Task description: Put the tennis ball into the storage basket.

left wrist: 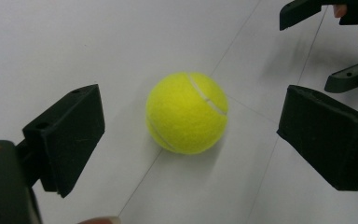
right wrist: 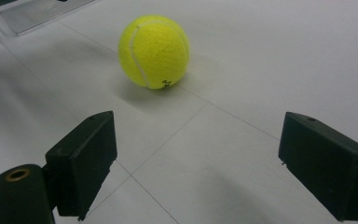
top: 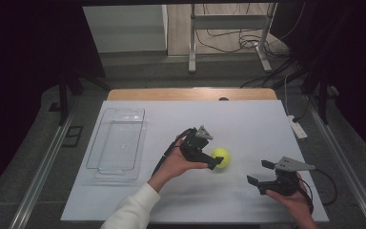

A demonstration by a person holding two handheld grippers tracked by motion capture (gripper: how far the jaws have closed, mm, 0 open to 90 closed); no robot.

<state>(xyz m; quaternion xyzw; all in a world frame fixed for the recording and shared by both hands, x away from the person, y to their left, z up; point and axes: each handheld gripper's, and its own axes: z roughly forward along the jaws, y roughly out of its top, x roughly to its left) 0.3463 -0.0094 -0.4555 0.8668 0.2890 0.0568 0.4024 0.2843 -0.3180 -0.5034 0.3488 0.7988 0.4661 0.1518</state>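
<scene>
The tennis ball (top: 220, 157) lies on the white table (top: 248, 124) at the frame's centre. The left gripper (top: 213, 161) sits just beside it, its 2 jaws spread wide, gripping nothing. The right gripper (top: 259, 172), lower right, also gapes wide, well apart from the ball.

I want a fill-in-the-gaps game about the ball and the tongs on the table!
1. The ball on the table is ____ in colour.
2. The left tongs are ____, with the ball lying between their jaws, untouched.
3. The right tongs hold ____.
4. The clear plastic tray lies on the ____ side of the white table.

Missing words: yellow; open; nothing; left
</scene>
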